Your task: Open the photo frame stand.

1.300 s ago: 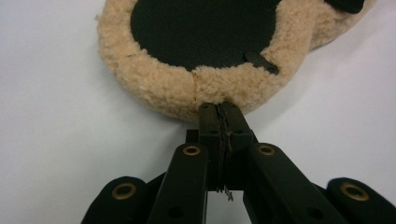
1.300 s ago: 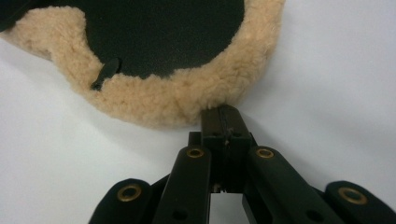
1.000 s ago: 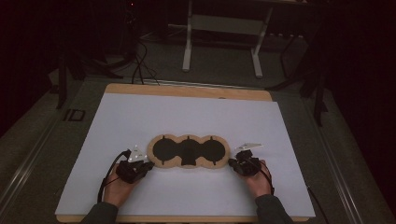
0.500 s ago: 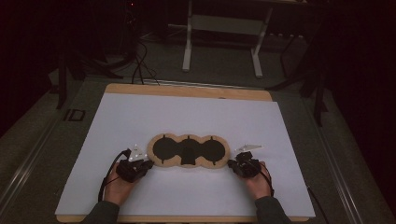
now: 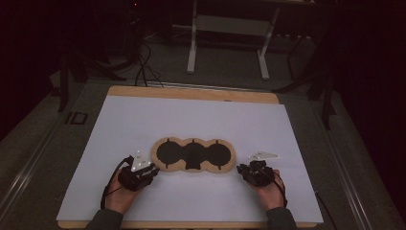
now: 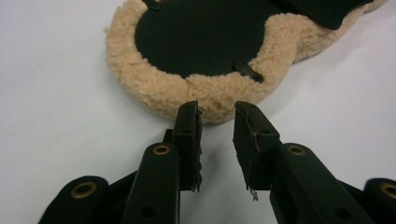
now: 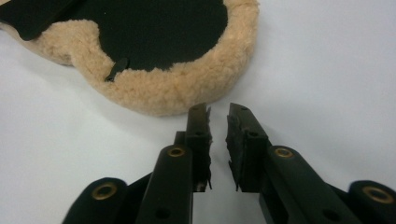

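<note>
Both hands rest low, the left tool [image 5: 149, 171] and right tool [image 5: 244, 168] with jaws just parted, nothing between them, tips aimed inward.

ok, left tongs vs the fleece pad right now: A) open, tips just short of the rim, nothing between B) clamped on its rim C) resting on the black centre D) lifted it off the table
A: in the left gripper view the left tongs stand apart with bare table between the tips, just short of the fleece pad, which lies flat.

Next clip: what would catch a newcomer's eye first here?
The tan fleece piece with three black round panels lies flat mid-sheet on the white table cover. A hand-held gripper sits at each end: the left hand-held gripper and the right hand-held gripper, jaws just opened, nothing between them.
</note>
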